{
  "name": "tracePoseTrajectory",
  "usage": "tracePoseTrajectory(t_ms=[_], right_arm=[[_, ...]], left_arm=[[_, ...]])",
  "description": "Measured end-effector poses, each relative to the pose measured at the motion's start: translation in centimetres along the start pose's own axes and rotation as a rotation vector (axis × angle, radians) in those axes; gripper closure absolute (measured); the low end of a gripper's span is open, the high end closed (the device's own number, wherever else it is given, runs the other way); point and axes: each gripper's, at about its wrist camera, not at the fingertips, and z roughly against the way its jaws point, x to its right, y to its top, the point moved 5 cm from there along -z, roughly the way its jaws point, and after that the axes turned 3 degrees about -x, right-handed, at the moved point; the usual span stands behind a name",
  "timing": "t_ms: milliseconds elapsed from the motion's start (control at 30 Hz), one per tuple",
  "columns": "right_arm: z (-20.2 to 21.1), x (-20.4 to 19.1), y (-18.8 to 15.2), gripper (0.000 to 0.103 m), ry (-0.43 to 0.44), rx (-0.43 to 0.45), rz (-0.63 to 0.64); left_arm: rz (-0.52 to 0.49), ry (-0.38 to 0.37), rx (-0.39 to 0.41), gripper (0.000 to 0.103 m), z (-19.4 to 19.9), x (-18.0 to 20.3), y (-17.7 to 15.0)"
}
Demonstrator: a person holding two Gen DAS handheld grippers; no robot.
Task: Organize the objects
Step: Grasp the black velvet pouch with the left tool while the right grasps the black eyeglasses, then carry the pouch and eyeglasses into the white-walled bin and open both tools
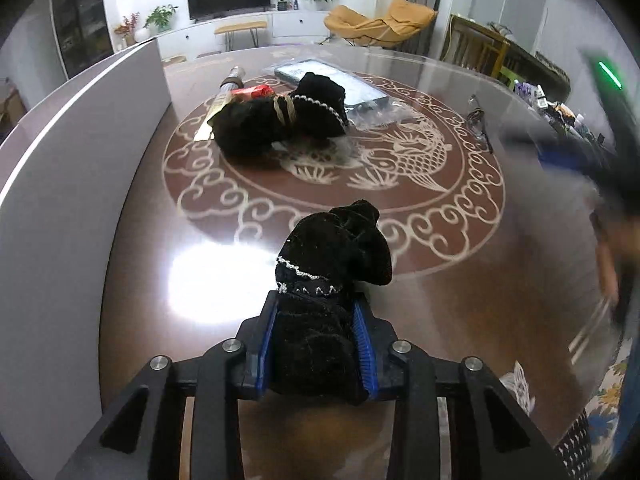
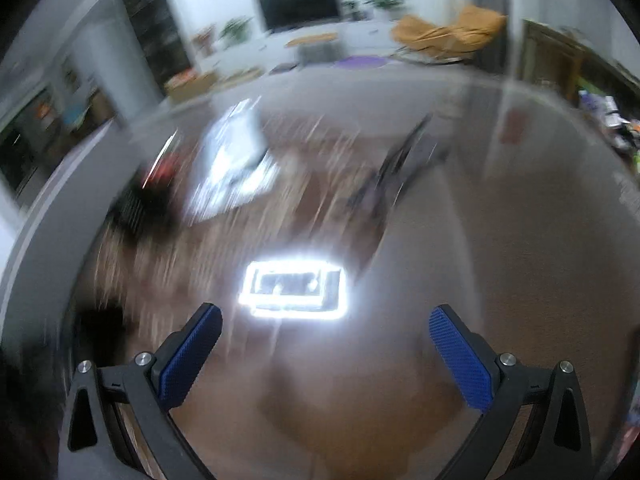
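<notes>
So that's two black velvet pouches [image 1: 320, 304] [image 1: 276, 124], one red box [image 1: 256, 92], one plastic-wrapped flat package [image 1: 340, 80], one tube [image 1: 232, 78], all on one desk [image 1: 460, 260].

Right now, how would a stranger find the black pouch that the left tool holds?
Start at the round brown table with the pale fish pattern. Its near edge is where the left tool is shut on a black velvet pouch. The other black pouch, farther off, has a tan cord; this one shows only silver trim.

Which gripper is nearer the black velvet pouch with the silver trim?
Left. The left gripper has its jaws shut on the black velvet pouch. The right gripper hangs open and empty over bare table, apart from it.
</notes>
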Motion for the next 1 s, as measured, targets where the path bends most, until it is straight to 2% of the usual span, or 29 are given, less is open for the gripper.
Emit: tracePoseTrajectory(t_ms=[67, 133, 200, 233, 267, 300, 333, 367, 467, 567, 733, 1000], right_arm=[[-1.9, 0.6, 4.1, 0.0, -0.046, -0.039, -0.062], [-5.0, 1.1, 6.9, 0.0, -0.075, -0.128, -0.133], [-8.3, 1.4, 7.8, 0.002, -0.127, -0.229, -0.175], [-9.0, 1.2, 7.8, 0.003, -0.143, -0.249, -0.166], [-9.1, 0.7, 8.1, 0.018, -0.181, -0.232, -0.125], [-8.9, -0.2, 8.2, 0.043, -0.211, -0.207, -0.061], [-8.4, -1.4, 7.9, 0.07, -0.205, -0.173, 0.004], [-8.0, -1.9, 7.5, 0.077, -0.202, -0.16, 0.029], [-6.8, -2.6, 5.6, 0.077, -0.167, -0.13, 0.053], [-4.6, -2.3, 2.8, 0.077, -0.046, -0.104, -0.003], [0.1, -2.4, -0.7, 0.077, 0.081, -0.064, -0.039], [2.8, -3.6, -3.9, 0.077, 0.199, -0.056, -0.065]], left_arm=[[0.012, -0.008, 0.002, 0.069, -0.3, 0.1, 0.2], [0.025, -0.02, 0.002, 0.069, -0.4, -0.1, 0.3], [0.037, -0.034, 0.002, 0.069, -0.3, -0.3, 0.2], [0.037, -0.037, 0.003, 0.069, -0.4, -0.1, 0.3], [0.035, -0.039, 0.006, 0.069, -0.4, -0.1, 0.1], [0.032, -0.041, 0.011, 0.069, -0.3, -0.1, 0.0], [0.029, -0.043, 0.02, 0.069, -0.2, -0.1, -0.1], [0.025, -0.042, 0.031, 0.069, -0.2, -0.1, -0.2], [0.039, -0.058, 0.05, 0.069, 0.1, -0.1, -0.5], [0.074, -0.087, 0.065, 0.069, 0.4, -0.4, -1.1], [0.073, -0.112, 0.066, 0.069, 0.9, 0.3, -2.1], [0.07, -0.139, 0.078, 0.069, 2.4, 1.4, -2.5]])
